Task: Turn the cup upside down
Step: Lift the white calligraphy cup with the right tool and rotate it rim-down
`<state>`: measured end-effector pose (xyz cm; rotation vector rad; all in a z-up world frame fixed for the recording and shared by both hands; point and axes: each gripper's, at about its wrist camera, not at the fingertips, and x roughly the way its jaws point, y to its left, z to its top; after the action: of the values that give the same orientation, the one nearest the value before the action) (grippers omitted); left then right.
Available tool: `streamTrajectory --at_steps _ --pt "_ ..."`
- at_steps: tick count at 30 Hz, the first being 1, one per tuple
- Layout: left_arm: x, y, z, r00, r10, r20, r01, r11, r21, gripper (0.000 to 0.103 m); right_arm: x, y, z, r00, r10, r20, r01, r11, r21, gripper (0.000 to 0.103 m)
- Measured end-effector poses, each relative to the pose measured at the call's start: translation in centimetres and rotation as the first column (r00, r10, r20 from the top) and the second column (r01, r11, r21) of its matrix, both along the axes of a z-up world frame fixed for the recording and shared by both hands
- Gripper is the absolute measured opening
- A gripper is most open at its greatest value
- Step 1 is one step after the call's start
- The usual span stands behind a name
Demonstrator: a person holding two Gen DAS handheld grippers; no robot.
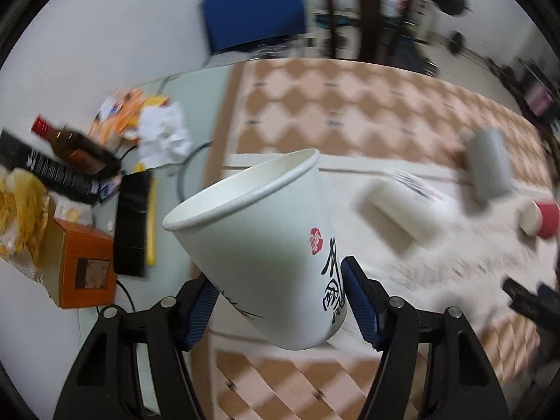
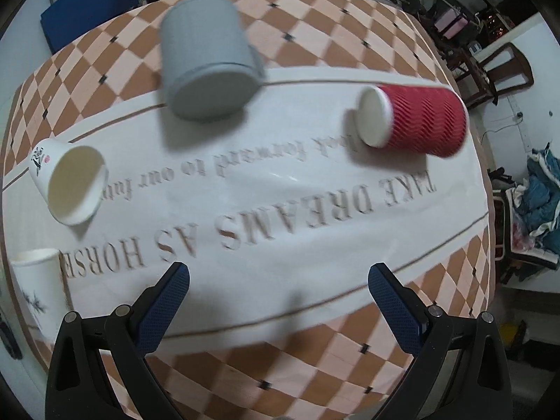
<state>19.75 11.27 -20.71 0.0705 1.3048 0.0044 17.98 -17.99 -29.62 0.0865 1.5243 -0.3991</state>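
In the left wrist view my left gripper [image 1: 276, 301] is shut on a white paper cup [image 1: 259, 245] with black calligraphy and a red seal. The cup is held above the table, tilted, mouth up and to the left. The same cup shows at the left edge of the right wrist view [image 2: 38, 290]. My right gripper [image 2: 278, 280] is open and empty above the white cloth [image 2: 280, 210]. On the cloth lie a second white paper cup [image 2: 71, 183] on its side, a grey cup [image 2: 206, 56] on its side and a red ribbed cup [image 2: 416, 119] on its side.
The checkered tablecloth [image 2: 315, 367] covers the table. Left of it in the left wrist view lie an orange box [image 1: 84, 266], a dark bottle [image 1: 77, 150], a black box [image 1: 131, 224] and crumpled paper [image 1: 162, 136]. A blue chair [image 1: 252, 14] stands behind.
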Motion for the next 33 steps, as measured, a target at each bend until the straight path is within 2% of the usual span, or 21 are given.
streamTrajectory --at_steps 4,7,13,17,24,30,33 --pt "-3.1 -6.1 1.2 0.996 -0.088 -0.025 0.086 0.995 -0.043 0.066 -2.9 -3.8 0.7 1.0 -0.006 0.009 0.006 1.0 0.016 0.103" --pt "-5.8 -11.2 0.5 0.985 -0.16 -0.061 0.156 0.986 -0.063 0.066 -5.2 -6.9 0.8 1.0 -0.024 0.01 0.024 0.999 0.026 0.103" --pt "-10.4 -19.8 -4.3 0.949 -0.248 -0.193 0.234 0.968 -0.09 0.066 -8.9 -12.9 -0.2 0.999 -0.036 -0.017 0.037 0.999 0.019 0.103" --pt "-12.3 -24.0 -8.1 0.909 -0.298 -0.292 0.275 0.954 -0.117 0.066 -10.5 -15.9 -1.0 0.998 -0.049 -0.034 0.049 0.999 0.004 0.103" --pt "-13.2 -28.3 -11.1 0.864 -0.373 -0.34 0.363 0.927 -0.093 0.066 -13.0 -19.4 -2.4 0.994 -0.094 -0.064 0.094 0.996 -0.002 0.103" --pt "-12.7 -30.2 -12.3 0.846 -0.409 -0.341 0.404 0.91 -0.089 0.067 -14.8 -21.4 -2.9 0.987 -0.144 -0.074 0.144 0.99 -0.004 0.103" --pt "-12.2 -30.6 -12.6 0.851 -0.402 -0.338 0.389 0.915 -0.108 0.067 -15.4 -22.1 -2.8 0.984 -0.16 -0.073 0.16 0.987 -0.005 0.103"
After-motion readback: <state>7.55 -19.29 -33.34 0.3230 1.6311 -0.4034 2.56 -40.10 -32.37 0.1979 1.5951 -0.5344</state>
